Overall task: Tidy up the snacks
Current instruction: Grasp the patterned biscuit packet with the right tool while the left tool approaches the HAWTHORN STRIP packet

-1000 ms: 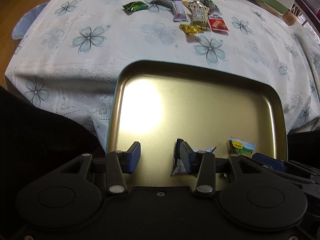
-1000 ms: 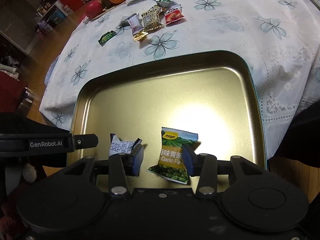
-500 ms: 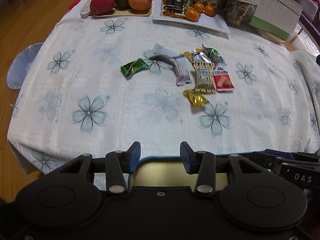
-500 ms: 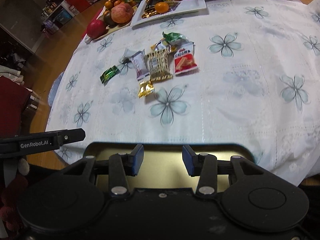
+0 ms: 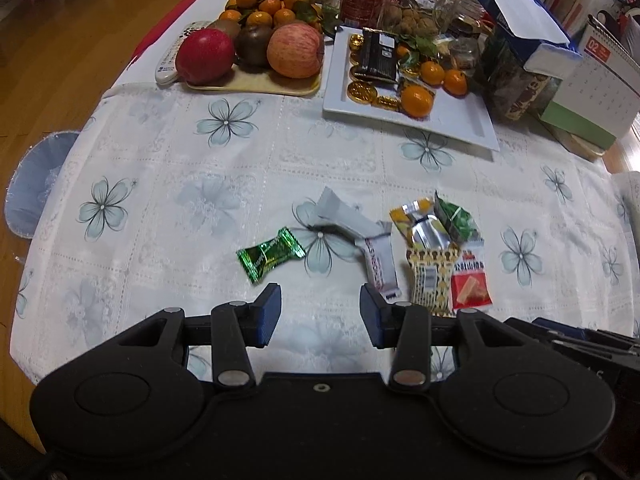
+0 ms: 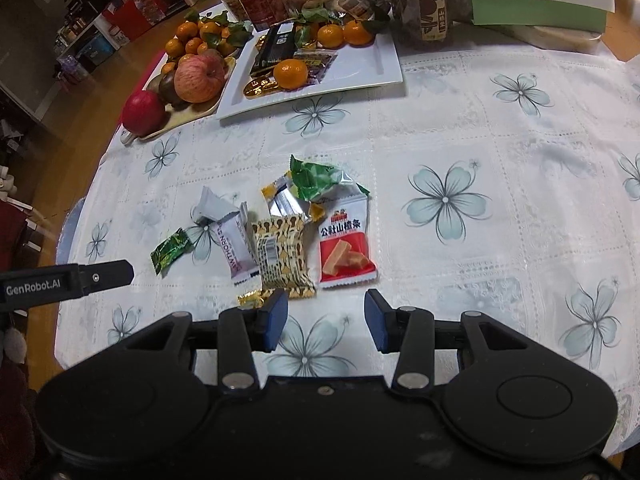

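Left tongs [image 5: 320, 312] released | right tongs [image 6: 326, 316] released | snack pile [image 6: 280, 236] just beyond both, untouched

both wrist views look forward, sharing the snack pile [image 5: 424, 256].

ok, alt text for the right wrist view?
The open, empty right gripper hovers over a floral tablecloth, just short of a cluster of wrapped snacks: a red-and-white packet, a gold patterned packet, a green candy. Fruit and jars sit beyond.
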Demonstrator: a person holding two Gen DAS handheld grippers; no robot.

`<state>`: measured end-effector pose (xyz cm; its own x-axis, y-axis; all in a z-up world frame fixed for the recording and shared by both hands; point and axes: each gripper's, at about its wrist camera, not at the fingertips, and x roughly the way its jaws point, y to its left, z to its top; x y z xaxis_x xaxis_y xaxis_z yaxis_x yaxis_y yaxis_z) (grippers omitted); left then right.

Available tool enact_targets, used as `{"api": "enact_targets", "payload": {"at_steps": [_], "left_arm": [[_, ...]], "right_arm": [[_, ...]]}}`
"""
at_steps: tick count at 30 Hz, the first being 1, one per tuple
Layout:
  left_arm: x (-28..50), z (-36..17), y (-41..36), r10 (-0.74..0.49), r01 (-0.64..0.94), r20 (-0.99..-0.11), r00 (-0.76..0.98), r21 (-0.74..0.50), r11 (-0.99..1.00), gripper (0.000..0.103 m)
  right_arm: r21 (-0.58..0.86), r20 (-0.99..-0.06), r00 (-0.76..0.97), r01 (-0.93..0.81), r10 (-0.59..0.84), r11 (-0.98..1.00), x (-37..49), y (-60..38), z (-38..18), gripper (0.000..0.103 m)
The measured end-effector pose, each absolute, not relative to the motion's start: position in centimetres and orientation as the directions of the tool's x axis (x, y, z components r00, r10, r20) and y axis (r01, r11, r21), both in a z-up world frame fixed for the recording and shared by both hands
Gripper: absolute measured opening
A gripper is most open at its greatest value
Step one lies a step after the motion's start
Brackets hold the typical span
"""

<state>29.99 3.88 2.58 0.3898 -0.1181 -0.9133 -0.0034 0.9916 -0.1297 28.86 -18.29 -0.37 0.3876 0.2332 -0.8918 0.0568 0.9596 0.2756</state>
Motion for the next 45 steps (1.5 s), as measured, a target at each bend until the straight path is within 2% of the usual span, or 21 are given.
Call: {"api": "enact_targets", "payload": {"at_steps": [5, 9, 15, 34, 39, 45], "left_arm": [[31.1, 0.6, 5.0, -0.104, -0.065, -0.933, 0.345, -0.135, 0.989, 0.051], [31.7, 0.1, 6.1, -0.147, -0.114, -0.938, 0.314, -0.191, 0.975, 0.051], [32.3, -0.3, 6.5, -0.106, -0.163, -0.941, 0.322, -0.165, 0.973, 0.051], [32.6, -0.9, 6.6, -0.141, -0.17, -0.944, 0.299, -0.198, 0.965, 0.051], [32.7, -1.0, 6.6, -0.146, -0.169, -0.943, 0.299, -0.203, 0.964, 0.051], [33.1, -1.1, 5.7, -0.171, -0.161, -0.938, 0.301, -0.227, 0.961, 0.051]], "right_arm": [[0.291, -0.883, 0.394, 0.032, 0.255, 0.956, 30.6, -16.6, -1.3, 0.045], [0.306, -0.874, 0.397, 0.003, 0.279, 0.952, 31.4, -14.9, -2.2, 0.045], [0.33, -0.868, 0.393, -0.004, 0.305, 0.944, 32.5, -13.4, -3.8, 0.045], [0.236, -0.904, 0.364, -0.012, 0.224, 0.972, 33.7, -10.9, -6.9, 0.044], [0.207, -0.909, 0.366, -0.021, 0.2, 0.978, 33.6, -10.8, -6.9, 0.035], [0.209, -0.909, 0.369, -0.005, 0.196, 0.978, 33.0, -11.8, -6.0, 0.035]]}}
